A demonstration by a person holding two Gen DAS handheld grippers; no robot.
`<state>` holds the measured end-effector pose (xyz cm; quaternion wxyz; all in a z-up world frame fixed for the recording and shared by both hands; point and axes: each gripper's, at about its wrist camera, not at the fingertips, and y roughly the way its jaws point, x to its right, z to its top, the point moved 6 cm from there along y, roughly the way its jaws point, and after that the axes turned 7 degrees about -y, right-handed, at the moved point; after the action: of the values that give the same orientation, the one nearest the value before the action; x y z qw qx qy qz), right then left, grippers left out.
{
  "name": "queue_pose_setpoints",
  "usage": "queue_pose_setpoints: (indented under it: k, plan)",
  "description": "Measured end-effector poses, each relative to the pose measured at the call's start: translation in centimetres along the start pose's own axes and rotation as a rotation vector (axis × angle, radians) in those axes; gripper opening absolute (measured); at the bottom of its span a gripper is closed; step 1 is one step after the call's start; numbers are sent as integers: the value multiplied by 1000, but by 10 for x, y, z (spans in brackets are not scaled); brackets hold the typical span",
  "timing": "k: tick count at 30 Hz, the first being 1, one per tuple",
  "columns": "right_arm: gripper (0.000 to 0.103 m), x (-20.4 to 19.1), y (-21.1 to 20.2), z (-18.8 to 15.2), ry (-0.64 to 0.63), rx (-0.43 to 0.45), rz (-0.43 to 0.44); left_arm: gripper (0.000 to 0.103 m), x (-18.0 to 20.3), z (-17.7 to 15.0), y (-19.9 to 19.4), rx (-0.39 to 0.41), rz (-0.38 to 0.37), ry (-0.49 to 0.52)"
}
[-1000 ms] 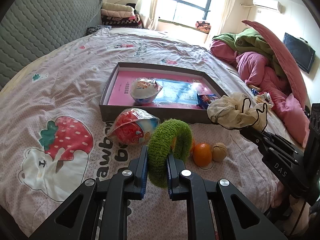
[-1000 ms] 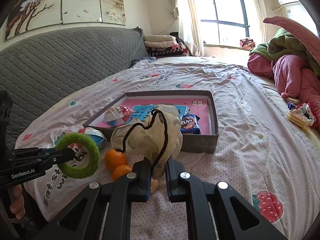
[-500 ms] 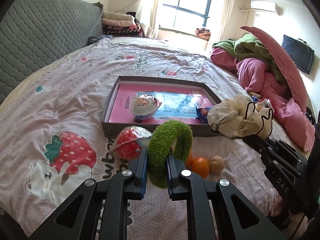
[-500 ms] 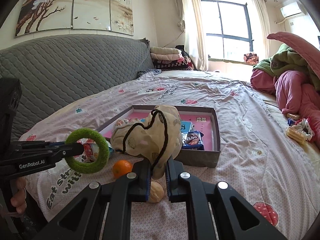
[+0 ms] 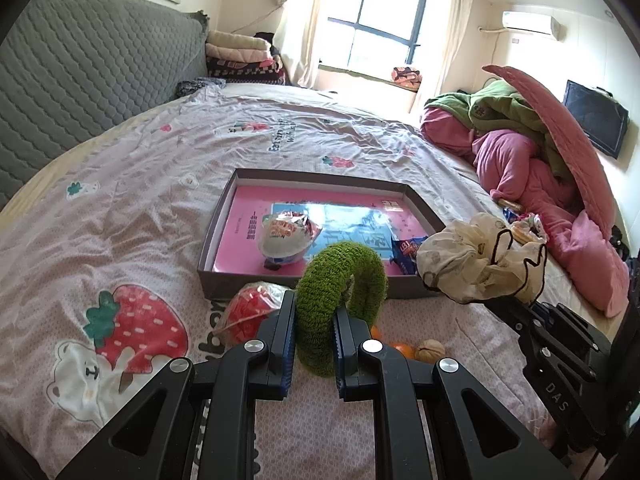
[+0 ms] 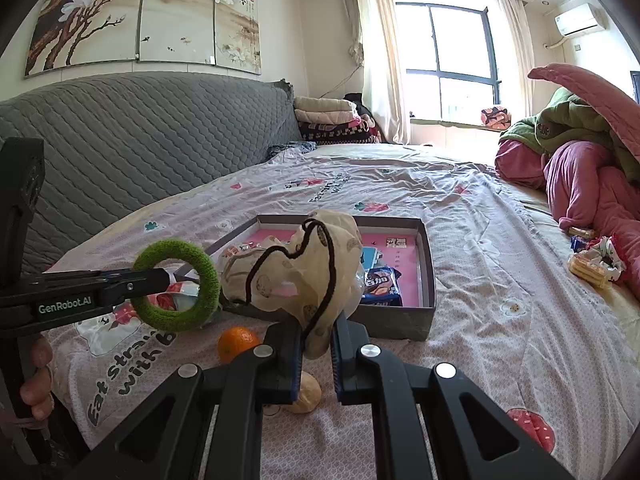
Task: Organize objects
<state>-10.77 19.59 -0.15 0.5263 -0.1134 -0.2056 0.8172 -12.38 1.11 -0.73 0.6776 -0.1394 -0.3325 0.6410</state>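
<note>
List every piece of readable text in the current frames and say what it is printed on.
"GenRobot.AI": side of the left gripper.
"DAS": body of the right gripper.
"Eat stra… with b…": print on the bedsheet, partly covered.
Chinese characters on the wall painting, the tray liner and the snack packets: too small to read.

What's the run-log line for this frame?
left gripper: shut on green ring | right gripper: shut on cloth pouch | both held above bed, short of box
</note>
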Motion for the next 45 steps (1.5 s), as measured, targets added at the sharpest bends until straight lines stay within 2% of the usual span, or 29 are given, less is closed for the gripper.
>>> queue_pose_setpoints:
  k: [13,18,32,45]
  plan:
    - [12,9,9,4,21,-1,-16,15,-1,9,20,3,7,8]
    - [12,12,16,13,-8,10,-44,15,0,17,26,8,0,2]
    - [12,17,30,25,-25,12,-61,15,10,40,32,48,4,11]
    - [12,13,51,39,-58,23,-64,15,-5,61,37,81,35,-7]
